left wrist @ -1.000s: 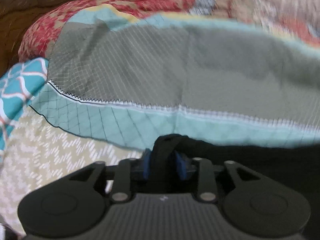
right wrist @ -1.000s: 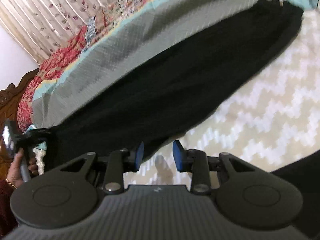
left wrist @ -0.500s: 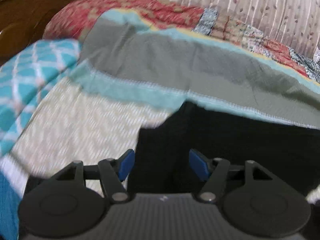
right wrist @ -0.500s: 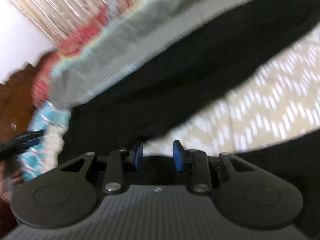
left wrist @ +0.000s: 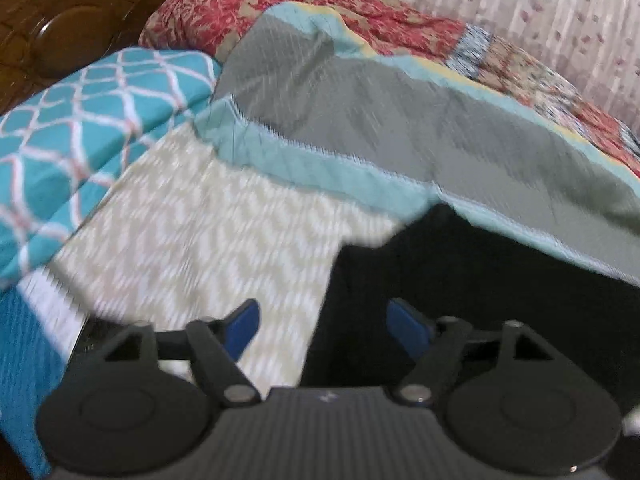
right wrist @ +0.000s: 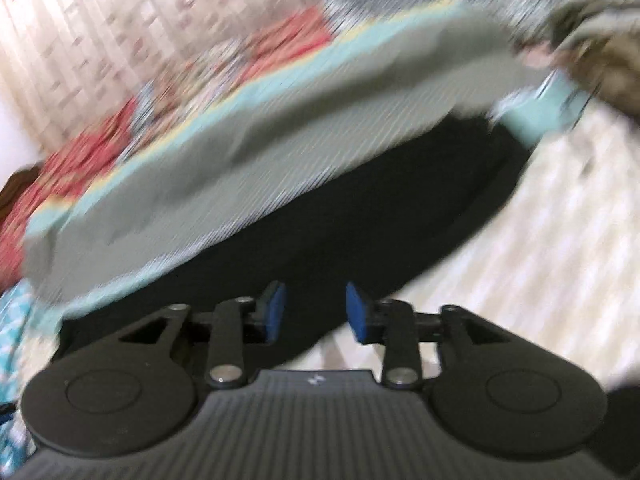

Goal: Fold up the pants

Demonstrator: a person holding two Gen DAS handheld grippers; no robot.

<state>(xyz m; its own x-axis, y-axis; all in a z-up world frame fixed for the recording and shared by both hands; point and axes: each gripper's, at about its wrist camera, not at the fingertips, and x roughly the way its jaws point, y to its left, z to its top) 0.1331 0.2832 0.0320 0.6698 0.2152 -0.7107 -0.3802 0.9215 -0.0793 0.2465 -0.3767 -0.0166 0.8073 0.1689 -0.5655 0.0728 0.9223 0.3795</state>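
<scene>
The black pants (left wrist: 460,288) lie flat on the beige zigzag bedsheet (left wrist: 208,216), their far edge against a grey and teal quilt. In the left wrist view my left gripper (left wrist: 324,326) is open and empty, its blue pads straddling the pants' left end edge. In the right wrist view the pants (right wrist: 360,232) stretch as a long black band from lower left to upper right. My right gripper (right wrist: 316,312) is open and empty over the pants' near edge. Both views are motion-blurred.
A grey and teal quilt (left wrist: 420,120) lies bunched along the far side of the pants, with a red floral cover (left wrist: 304,12) behind it. A teal lattice pillow (left wrist: 80,128) sits at left. A striped curtain (right wrist: 120,20) hangs behind the bed.
My left gripper has let go of the pants' end and opened wide, pulling back over the sheet. My right gripper stayed open and swung over the pants' near edge.
</scene>
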